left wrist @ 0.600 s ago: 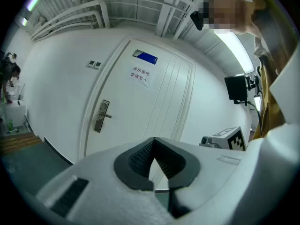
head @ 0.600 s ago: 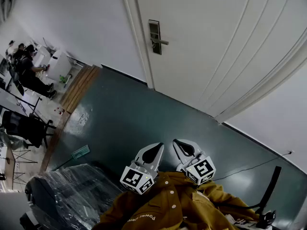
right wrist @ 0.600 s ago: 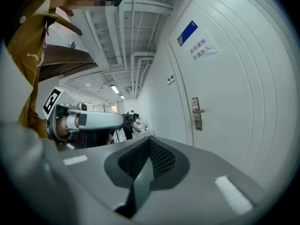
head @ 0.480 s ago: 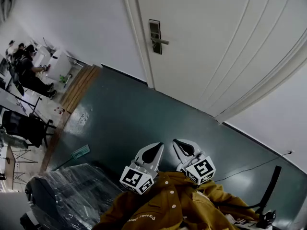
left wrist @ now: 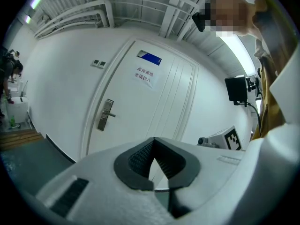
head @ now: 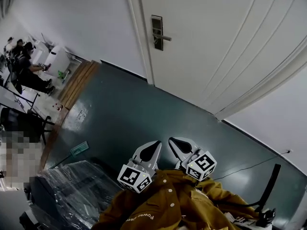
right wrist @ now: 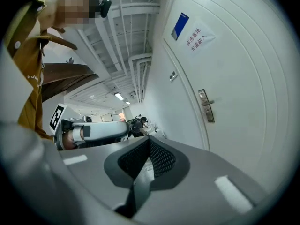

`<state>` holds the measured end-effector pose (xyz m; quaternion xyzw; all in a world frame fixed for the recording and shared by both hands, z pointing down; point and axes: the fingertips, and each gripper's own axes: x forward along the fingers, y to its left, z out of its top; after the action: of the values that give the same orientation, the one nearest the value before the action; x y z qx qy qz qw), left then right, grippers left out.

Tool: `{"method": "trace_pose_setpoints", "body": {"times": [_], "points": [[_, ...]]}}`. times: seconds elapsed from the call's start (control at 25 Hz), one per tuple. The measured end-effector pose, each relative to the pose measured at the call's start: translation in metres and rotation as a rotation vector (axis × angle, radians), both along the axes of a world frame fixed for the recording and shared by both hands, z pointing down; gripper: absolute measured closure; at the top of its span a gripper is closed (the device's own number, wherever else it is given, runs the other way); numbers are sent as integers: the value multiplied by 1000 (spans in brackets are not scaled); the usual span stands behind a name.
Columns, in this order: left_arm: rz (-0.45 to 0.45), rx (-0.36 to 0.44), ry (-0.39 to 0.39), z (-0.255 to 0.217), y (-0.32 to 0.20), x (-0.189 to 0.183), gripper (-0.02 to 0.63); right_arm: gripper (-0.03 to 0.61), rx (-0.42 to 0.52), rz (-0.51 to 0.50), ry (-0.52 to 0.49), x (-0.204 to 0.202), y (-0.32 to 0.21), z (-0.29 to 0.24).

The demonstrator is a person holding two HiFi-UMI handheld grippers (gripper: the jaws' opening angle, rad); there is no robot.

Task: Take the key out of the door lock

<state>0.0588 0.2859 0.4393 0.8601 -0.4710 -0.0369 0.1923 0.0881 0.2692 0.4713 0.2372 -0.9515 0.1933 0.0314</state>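
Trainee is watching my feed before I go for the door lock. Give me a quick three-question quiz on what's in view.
1. True or false: the left tongs and the right tongs are both shut and empty.
2. In the head view, the lock plate sits near which part of the door: A) left edge, B) right edge, C) middle?
3. What is stuck high on the door, above the lock plate?
Key: 1 true; 2 A; 3 a paper notice.

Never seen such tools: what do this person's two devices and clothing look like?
Both white plastic: the left tongs and right tongs have black ribbed pads and carry a cube of black-and-white square markers each. The jacket worn is mustard-brown.
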Motion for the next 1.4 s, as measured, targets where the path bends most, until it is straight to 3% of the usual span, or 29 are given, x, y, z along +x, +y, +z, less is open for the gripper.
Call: {"method": "trace_pose_setpoints", "body": {"times": [0.32, 0.56, 0.72, 0.96, 1.4], "points": [[-64, -15, 21, -2, 7, -50, 612, 571, 28, 52, 28, -32, -11, -3], [-68, -35, 17, 5, 6, -104, 612, 571, 41, 148, 13, -74, -33, -5], [-58, -43, 57, 13, -15, -123, 612, 571, 40, 167, 13, -90, -52, -1], [-8, -35, 61, 19, -79, -120, 612, 571, 40, 187, 23, -86, -106, 11], [-27, -6, 24, -4, -242, -98, 612, 571, 80, 171, -1, -60, -267, -7]]}}
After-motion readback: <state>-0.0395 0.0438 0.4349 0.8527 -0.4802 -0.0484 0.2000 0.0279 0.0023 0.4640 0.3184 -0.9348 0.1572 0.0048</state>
